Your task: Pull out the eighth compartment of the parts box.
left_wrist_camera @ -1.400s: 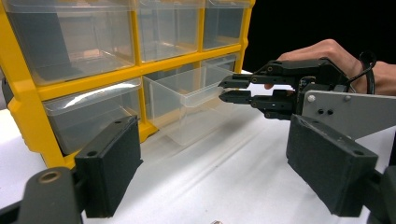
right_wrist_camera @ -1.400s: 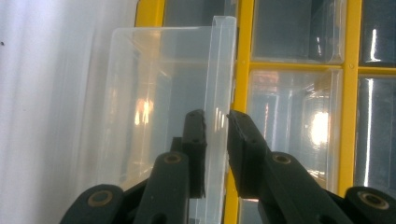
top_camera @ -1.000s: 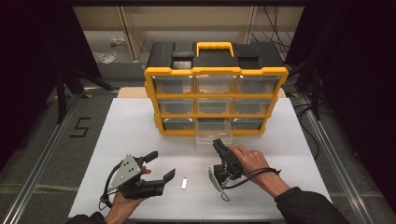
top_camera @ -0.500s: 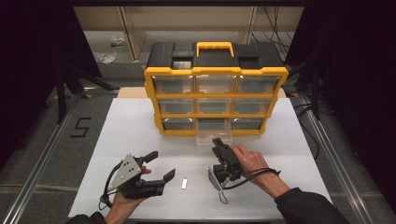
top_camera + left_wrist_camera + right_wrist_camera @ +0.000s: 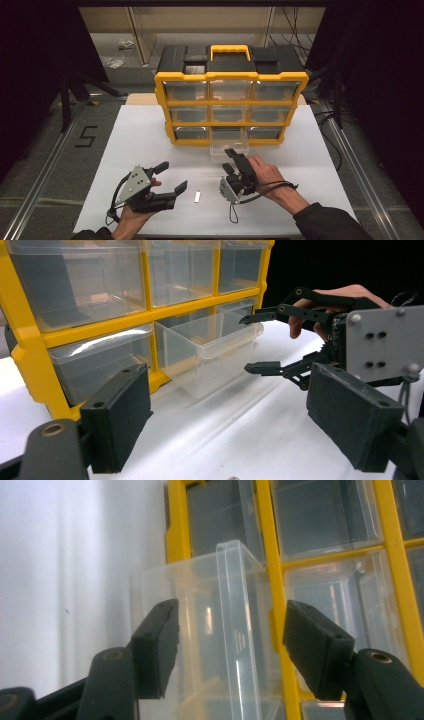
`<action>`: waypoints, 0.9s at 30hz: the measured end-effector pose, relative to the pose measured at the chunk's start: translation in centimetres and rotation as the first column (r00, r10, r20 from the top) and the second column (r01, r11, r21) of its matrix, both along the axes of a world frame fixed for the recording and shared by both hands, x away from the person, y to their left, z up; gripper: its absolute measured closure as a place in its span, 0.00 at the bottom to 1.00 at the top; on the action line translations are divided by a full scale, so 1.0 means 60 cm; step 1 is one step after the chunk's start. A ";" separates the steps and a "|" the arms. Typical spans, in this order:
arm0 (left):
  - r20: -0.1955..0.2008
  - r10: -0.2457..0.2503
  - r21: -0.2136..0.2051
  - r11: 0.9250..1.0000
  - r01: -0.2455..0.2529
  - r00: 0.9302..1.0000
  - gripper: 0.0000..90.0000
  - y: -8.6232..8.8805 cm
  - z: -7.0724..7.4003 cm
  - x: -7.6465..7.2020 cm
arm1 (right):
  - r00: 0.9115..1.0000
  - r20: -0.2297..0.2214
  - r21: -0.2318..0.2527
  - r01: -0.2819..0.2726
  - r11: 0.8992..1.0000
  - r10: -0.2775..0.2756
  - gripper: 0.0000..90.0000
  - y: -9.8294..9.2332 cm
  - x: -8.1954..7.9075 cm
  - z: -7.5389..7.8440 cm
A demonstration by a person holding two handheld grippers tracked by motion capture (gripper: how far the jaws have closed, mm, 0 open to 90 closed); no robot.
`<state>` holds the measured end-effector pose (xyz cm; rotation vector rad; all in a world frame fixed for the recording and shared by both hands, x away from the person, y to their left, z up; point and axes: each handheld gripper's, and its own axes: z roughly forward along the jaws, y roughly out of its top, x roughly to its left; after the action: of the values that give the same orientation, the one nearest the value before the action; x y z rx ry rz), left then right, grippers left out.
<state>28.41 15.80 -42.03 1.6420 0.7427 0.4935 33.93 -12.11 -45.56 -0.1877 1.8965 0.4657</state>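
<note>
Left gripper (image 5: pixel 227 432) near the camera, its jaws wide apart, yellow cabinet (image 5: pixel 30 347) at far left, clear drawer (image 5: pixel 207 352) pulled out from bottom row, right gripper (image 5: pixel 255 342) just beside drawer rim, its jaws having just been opening, nothing between them, white table (image 5: pixel 240 415).

My black grippers (image 5: pixel 170 180) work before a yellow-framed organizer (image 5: pixel 231 107) with a black top. Its pulled-out drawer (image 5: pixel 229 147) is clear; the table (image 5: pixel 150 135) is white.

Overhead light falls bright on the white table (image 5: pixel 150 130) — surroundings drop to near black. Glare streaks the clear drawer (image 5: pixel 235 630), and the right gripper's (image 5: pixel 227 650) near jaws are soft — slightly blurred.
</note>
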 end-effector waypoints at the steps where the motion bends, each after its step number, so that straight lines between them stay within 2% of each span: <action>1: 0.000 0.000 -0.001 1.000 0.000 1.000 0.19 0.000 0.000 0.000 | 1.000 -0.019 0.018 0.005 1.000 -0.005 0.44 0.001 -0.001 0.003; 11: 0.004 0.012 -0.002 1.000 -0.012 1.000 0.19 0.002 0.001 0.000 | 0.994 -0.107 0.109 0.014 0.994 -0.002 0.40 0.007 -0.006 0.014; 19: 0.006 0.017 -0.003 1.000 -0.017 1.000 0.19 0.003 0.001 0.001 | 0.989 -0.147 0.140 0.014 0.990 0.006 0.38 0.013 -0.010 0.017; 23: 0.005 0.021 -0.003 1.000 -0.021 1.000 0.19 0.003 0.001 0.001 | 0.982 -0.191 0.188 0.031 0.982 0.006 0.37 0.016 -0.012 0.023; 27: 0.006 0.021 -0.003 1.000 -0.021 1.000 0.19 0.002 0.001 0.001 | 0.968 -0.249 0.237 0.052 0.970 0.009 0.37 0.020 -0.014 0.028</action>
<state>28.48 15.94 -41.98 1.6312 0.7560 0.5121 33.08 -10.93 -43.86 0.0562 2.0621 0.7293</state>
